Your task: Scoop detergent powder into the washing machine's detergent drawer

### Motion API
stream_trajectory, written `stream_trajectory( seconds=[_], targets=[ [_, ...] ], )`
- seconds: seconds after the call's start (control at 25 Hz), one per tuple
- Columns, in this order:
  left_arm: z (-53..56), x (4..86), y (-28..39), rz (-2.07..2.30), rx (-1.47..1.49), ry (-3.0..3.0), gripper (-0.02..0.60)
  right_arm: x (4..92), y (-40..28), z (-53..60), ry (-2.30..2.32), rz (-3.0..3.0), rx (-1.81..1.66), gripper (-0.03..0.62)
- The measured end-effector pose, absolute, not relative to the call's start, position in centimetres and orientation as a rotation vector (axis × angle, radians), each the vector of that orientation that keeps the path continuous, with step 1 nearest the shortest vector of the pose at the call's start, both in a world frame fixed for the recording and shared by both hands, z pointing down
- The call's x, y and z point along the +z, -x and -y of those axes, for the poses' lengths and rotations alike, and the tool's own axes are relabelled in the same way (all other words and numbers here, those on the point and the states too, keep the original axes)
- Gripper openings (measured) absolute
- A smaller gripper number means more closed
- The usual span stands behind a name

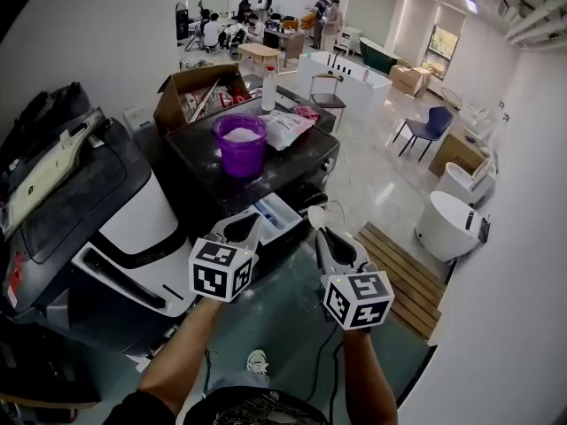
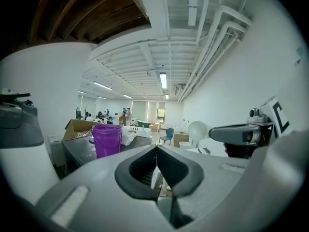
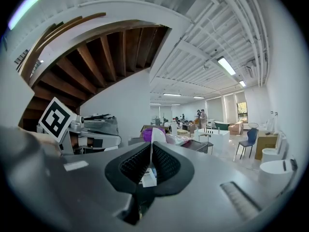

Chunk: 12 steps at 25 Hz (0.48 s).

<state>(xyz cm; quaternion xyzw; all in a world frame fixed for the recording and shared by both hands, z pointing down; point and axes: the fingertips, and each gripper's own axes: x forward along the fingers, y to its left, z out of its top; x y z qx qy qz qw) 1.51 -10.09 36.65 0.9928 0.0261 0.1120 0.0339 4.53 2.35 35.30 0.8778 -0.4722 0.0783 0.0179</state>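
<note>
Two claws: left claw (image 2: 156, 149) together, right claw (image 3: 150, 150) clamped on white scoop (image 3: 157, 135) (purple tub (image 2: 106, 139) beyond)

Two hand-held grippers low in the frame, the left hand-held gripper (image 1: 247, 223) and right hand-held gripper (image 1: 319, 233); one white scoop (image 1: 316, 213); one purple bucket (image 1: 240, 145); one cardboard box (image 1: 190, 97); one detergent drawer (image 1: 277, 217); one white bottle (image 1: 268, 89); one blue chair (image 1: 432, 122)

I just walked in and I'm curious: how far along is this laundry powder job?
The detergent drawer already stands open. In hand: the right gripper is shut on a white scoop, load unclear; the left gripper is shut, empty. Left to do: dip into the powder in the purple bucket on the machine and tip it into the drawer.
</note>
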Motion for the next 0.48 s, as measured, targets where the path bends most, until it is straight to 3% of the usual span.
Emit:
stream_trajectory(
  seconds=[0.48],
  targets=[
    [16.6, 37.2, -7.7, -0.078, 0.348, -3.026, 0.000, 35.7, -10.5, 4.3, -2.692, 1.466, 0.271, 0.037]
  ],
)
